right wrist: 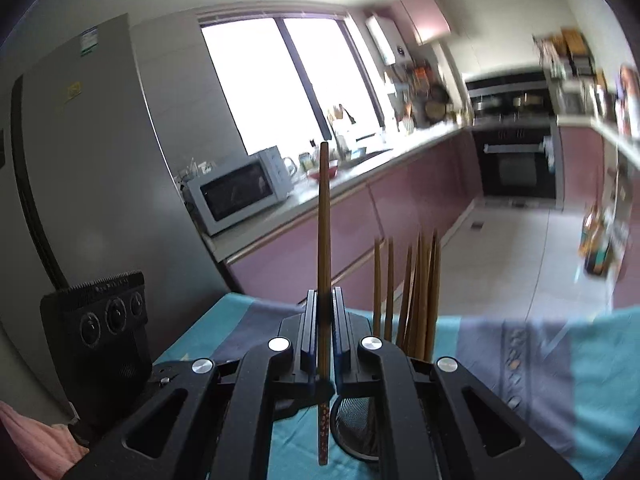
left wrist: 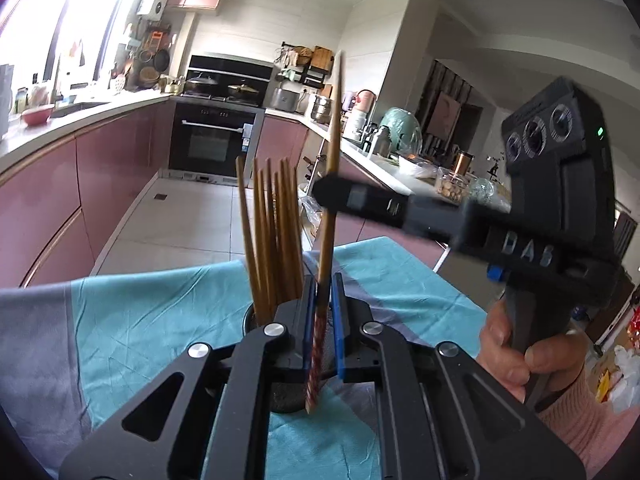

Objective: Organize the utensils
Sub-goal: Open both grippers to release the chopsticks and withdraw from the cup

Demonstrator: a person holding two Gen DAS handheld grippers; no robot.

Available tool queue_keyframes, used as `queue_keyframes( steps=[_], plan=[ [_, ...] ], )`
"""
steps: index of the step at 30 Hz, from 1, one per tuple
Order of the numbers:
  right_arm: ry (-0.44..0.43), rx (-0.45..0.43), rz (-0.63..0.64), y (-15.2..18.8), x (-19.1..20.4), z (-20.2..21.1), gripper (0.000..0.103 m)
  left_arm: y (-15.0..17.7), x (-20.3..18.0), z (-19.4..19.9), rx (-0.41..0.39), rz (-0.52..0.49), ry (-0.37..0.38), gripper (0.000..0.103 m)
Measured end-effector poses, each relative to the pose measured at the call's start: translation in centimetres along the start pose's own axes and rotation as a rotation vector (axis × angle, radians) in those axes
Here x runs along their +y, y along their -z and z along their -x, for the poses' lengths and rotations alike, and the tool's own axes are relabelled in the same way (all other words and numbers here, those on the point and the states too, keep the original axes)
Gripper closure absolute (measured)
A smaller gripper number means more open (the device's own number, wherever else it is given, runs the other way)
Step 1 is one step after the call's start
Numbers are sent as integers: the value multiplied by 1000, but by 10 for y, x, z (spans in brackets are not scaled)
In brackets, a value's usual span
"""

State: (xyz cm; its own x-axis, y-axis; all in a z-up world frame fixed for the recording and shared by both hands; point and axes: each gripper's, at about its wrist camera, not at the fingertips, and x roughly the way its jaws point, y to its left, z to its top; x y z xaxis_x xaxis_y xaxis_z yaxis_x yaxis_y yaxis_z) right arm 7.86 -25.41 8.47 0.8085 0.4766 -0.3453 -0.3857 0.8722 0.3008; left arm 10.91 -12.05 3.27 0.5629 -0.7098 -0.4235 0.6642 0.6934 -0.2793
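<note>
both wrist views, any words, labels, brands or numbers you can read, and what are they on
"DAB": raised letters on the black body of the right claw, seen from the left wrist view; slightly blurred, so uncertain.
Green and white sticker on the grey refrigerator: too small to read.
Yellow sticker below it on the same refrigerator: too blurred to read.
White label on the black built-in oven: too small to read.

Overexposed daylight from the window [right wrist: 280, 80], fisheye-bent edges, right-side blur.
</note>
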Motion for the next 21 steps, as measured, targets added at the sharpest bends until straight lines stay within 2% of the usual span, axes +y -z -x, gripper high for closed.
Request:
queue_keyframes(
  steps=[6, 9, 12, 13, 15, 19, 21],
  plan=[
    [102, -87, 110, -16, 11, 12, 97, -5, -2, 6, 4, -14, -44, 95],
    [144, -83, 140, -13, 11, 4, 97, -2, 5, 4, 23, 12, -61, 92],
    [161, -45, 151, -6, 8, -9, 97, 3, 11, 6, 33, 29, -91, 74],
    [170, -27, 154, -4, 6, -13, 97, 5, 13, 7, 36, 33, -114, 64],
    [196, 5, 158, 3, 2, -23, 97, 9, 15, 10, 36, 31, -146, 61],
    [202, 91, 126, 18, -8, -41, 97, 14, 21, 16, 47, 36, -200, 44],
    [209, 113, 117, 23, -10, -46, 96, 18, 25, 23, 53, 40, -227, 40]
  ],
)
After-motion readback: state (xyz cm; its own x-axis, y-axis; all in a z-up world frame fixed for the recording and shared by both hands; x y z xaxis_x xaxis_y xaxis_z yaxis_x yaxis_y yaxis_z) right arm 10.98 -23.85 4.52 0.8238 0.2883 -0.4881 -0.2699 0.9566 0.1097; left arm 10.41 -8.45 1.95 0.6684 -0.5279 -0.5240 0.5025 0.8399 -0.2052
